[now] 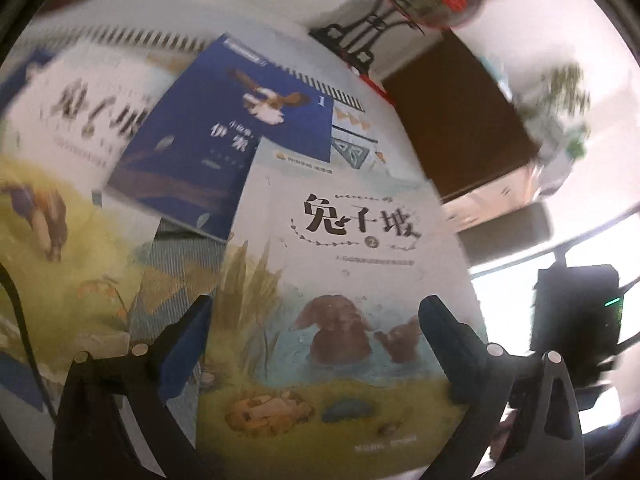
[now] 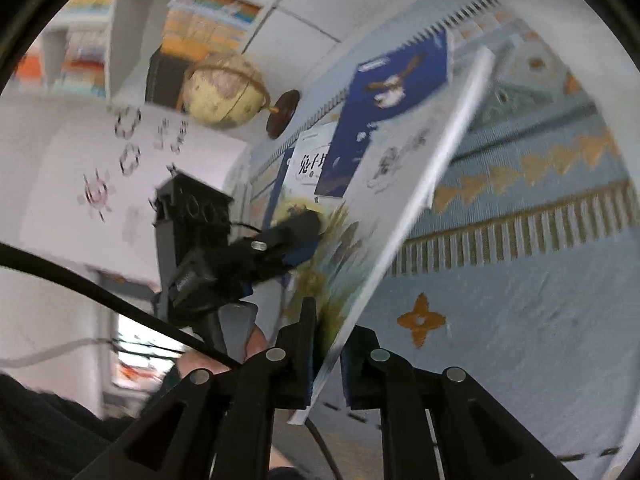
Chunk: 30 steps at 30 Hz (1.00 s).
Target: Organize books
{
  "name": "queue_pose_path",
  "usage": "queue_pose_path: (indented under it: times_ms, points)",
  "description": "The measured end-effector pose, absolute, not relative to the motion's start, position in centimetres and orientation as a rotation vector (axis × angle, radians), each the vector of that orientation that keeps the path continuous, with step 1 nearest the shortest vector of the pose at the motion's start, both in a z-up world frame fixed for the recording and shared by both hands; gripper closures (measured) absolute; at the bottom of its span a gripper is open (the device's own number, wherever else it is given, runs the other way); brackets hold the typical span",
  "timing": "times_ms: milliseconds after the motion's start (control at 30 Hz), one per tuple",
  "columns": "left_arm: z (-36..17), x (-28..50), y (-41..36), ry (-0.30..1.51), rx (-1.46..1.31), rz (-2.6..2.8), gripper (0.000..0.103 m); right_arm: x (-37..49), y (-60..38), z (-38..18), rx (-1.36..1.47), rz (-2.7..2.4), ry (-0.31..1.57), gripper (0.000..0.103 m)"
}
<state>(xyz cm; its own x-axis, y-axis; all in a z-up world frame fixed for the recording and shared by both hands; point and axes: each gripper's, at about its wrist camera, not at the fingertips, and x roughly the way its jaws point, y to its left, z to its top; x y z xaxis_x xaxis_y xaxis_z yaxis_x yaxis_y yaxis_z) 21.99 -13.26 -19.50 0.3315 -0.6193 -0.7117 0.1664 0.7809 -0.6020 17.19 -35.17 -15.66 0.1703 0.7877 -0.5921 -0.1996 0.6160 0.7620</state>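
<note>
"兔子坡 2" on the picture book

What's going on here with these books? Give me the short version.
A person with a gripper in each hand is sorting children's books on a blue patterned cloth. The right gripper is shut on the edge of the rabbit picture book and holds it tilted up off the cloth. The left gripper is wide open with that book's cover between its fingers, gripping nothing. A dark blue book and another rabbit book lie overlapping on the cloth.
</note>
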Motion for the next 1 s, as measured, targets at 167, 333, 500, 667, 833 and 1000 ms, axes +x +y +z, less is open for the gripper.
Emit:
queue_pose_path:
  times_ms: [167, 333, 500, 667, 833, 1000]
  points:
    - [-17.6, 21.4, -11.5, 1.057, -0.517, -0.548, 0.003, 16.5, -33.1, -13.6, 0.328, 0.786, 1.16, 0.091]
    - [-14.5, 19.9, -9.4, 0.986, -0.472, -0.492, 0.003, 16.1, -31.1, -13.0, 0.14, 0.837, 1.125, 0.091]
    - [-11.8, 18.0, -5.1, 0.912, -0.513, -0.426, 0.003, 16.3, -27.3, -12.1, 0.003, 0.89, 1.073, 0.09]
    - [-8.7, 15.5, 1.1, 0.821, -0.494, -0.308, 0.003, 16.3, -20.9, -10.5, -0.063, 0.984, 1.017, 0.09]
    - [-7.1, 13.8, 9.9, 0.779, -0.488, -0.206, 0.003, 15.9, -11.8, -8.7, -0.099, 1.061, 0.96, 0.09]
    - [-6.3, 13.1, 18.3, 0.754, -0.467, -0.162, 0.003, 15.1, -2.2, -8.7, -0.083, 1.092, 0.951, 0.09]
